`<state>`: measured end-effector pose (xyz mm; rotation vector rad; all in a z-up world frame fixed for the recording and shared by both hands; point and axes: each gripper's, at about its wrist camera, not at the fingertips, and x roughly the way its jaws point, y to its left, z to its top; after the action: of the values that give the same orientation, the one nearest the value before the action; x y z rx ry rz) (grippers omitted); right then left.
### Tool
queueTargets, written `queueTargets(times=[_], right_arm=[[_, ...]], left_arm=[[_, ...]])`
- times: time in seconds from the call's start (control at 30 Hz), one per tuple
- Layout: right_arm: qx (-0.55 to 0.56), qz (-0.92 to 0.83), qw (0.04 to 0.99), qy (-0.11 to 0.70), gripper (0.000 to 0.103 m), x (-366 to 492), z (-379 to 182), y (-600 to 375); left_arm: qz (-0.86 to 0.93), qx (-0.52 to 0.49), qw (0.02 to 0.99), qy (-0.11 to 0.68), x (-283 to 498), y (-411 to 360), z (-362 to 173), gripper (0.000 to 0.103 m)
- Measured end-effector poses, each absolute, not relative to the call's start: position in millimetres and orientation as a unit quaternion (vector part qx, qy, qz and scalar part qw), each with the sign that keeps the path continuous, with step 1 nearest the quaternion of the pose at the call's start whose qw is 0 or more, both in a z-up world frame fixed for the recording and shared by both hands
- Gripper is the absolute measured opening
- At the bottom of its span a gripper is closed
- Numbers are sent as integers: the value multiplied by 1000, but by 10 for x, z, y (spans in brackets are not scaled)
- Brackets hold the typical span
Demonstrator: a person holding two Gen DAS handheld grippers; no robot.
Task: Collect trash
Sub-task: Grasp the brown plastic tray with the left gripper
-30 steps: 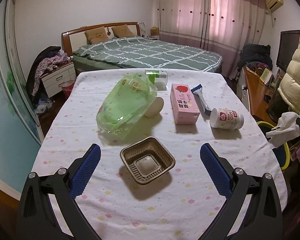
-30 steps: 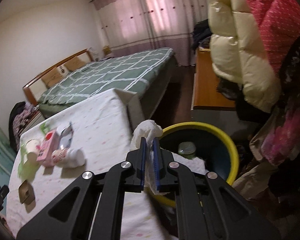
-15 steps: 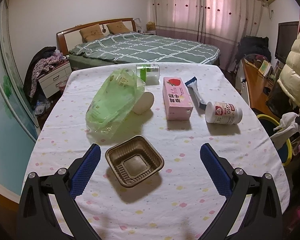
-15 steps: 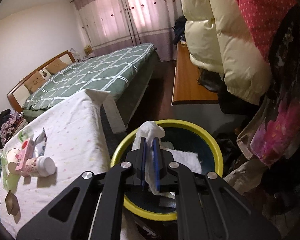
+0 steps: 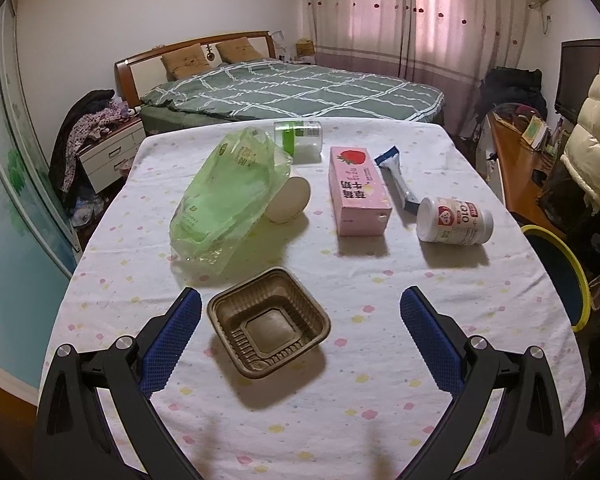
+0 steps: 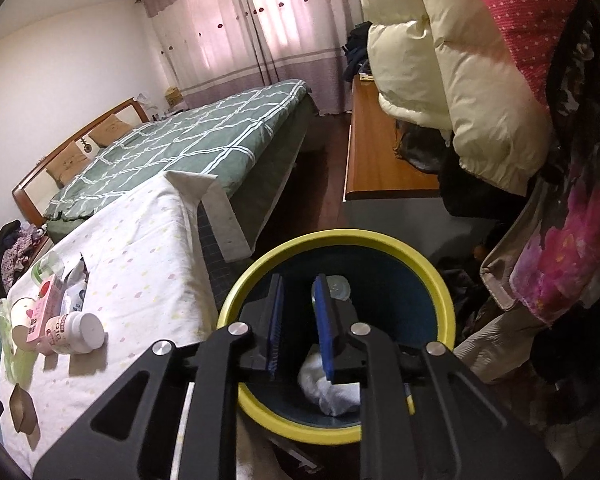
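Observation:
My right gripper point(image 6: 298, 286) hangs over the yellow-rimmed bin point(image 6: 384, 240); its jaws are opening, a narrow gap with nothing between them. A crumpled white tissue point(image 6: 332, 390) lies in the bin below them. My left gripper point(image 5: 300, 300) stands open over the table, a brown plastic tray point(image 5: 268, 322) lying between its fingers, untouched. Farther back on the table lie a green plastic bag point(image 5: 228, 200), a paper cup point(image 5: 288, 200), a pink milk carton point(image 5: 358, 190), a white bottle point(image 5: 454, 220), a blue-white wrapper point(image 5: 398, 178) and a clear jar point(image 5: 298, 138).
The table's spotted cloth point(image 5: 340, 400) drops off at the right next to the bin point(image 5: 560, 276). A bed point(image 5: 292, 90) stands behind the table, a nightstand point(image 5: 112, 156) at left. A wooden desk point(image 6: 380, 148), puffy jackets point(image 6: 440, 60) and clothes crowd the bin's right side.
The right gripper sank over the bin and its jaws parted; the tissue it held now lies in the bin. The left gripper edged toward the brown tray.

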<state>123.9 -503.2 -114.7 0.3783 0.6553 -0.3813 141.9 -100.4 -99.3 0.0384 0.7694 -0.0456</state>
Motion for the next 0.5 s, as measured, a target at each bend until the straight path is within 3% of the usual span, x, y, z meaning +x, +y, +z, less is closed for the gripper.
queueTargets(times=[0.5], right_arm=[[175,-158,911,338,21,1374,-1251,-4777]], left_arm=[[-7,6,907,422,1618,-809,-1333,98]])
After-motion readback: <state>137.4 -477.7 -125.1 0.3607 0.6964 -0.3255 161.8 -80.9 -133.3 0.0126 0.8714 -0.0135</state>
